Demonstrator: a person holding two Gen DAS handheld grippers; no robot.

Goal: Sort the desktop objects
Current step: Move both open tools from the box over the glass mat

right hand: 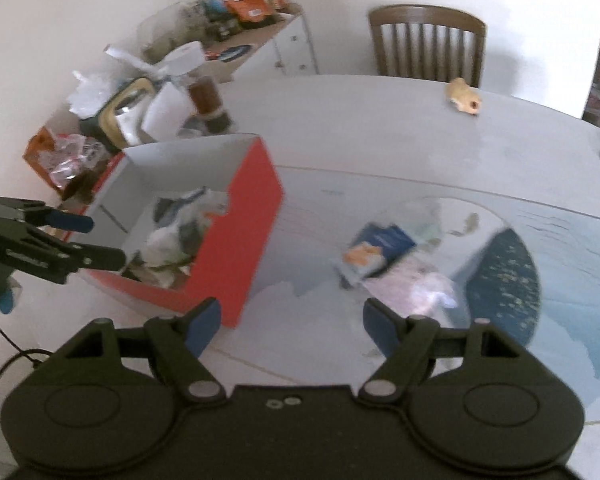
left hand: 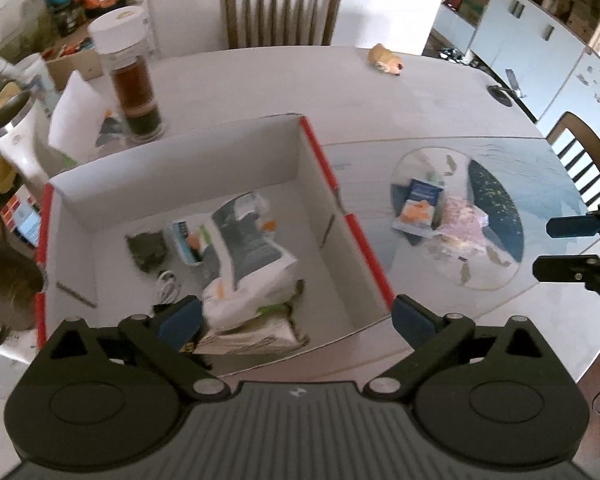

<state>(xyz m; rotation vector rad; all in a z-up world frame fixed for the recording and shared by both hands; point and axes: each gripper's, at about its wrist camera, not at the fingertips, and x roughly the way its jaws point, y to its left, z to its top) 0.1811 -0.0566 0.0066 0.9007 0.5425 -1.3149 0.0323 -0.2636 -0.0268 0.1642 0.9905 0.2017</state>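
Right wrist view: right claw point(right hand: 292, 326) wide open, empty, above the blue packet point(right hand: 374, 250); left claw point(left hand: 296, 316) likewise over the box point(left hand: 324, 160). Slippery wrappers might slide out.

I see the box point(left hand: 204, 184) on the table point(left hand: 260, 80), left of centre, with packets point(left hand: 248, 248) piled in it. Right of it two packets point(left hand: 420, 204) lie touching on a mat point(left hand: 540, 184). A jar point(left hand: 134, 80) stands just behind the box's far left corner. A chair point(left hand: 282, 10) stands beyond the far edge.
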